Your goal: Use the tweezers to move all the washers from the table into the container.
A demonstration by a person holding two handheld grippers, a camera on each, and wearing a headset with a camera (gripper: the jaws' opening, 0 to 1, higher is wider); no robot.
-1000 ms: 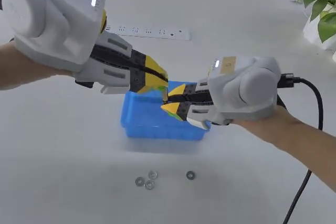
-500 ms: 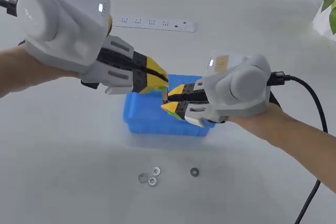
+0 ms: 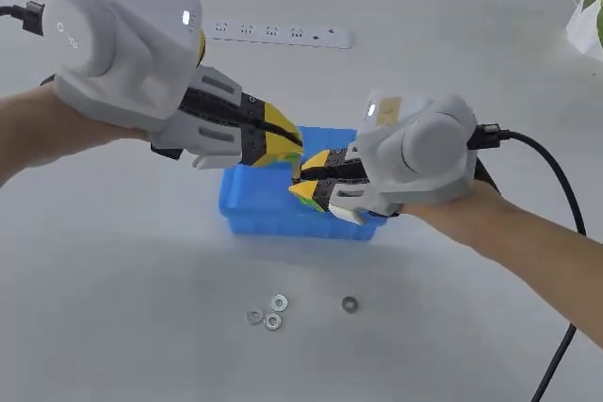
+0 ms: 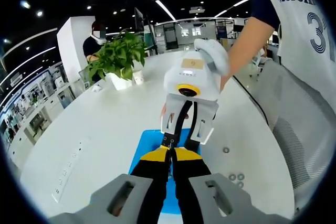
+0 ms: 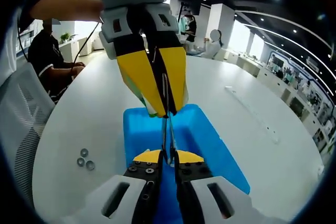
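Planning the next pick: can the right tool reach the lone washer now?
Probably yes: the small metal washer lies uncovered on the white table, though the left tool and right tool both seem to hold the thin metal tweezers.

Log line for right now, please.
left gripper: shut on tweezers | right gripper: shut on tweezers | position: tips meeting above blue container | washers: four on table, near side of container
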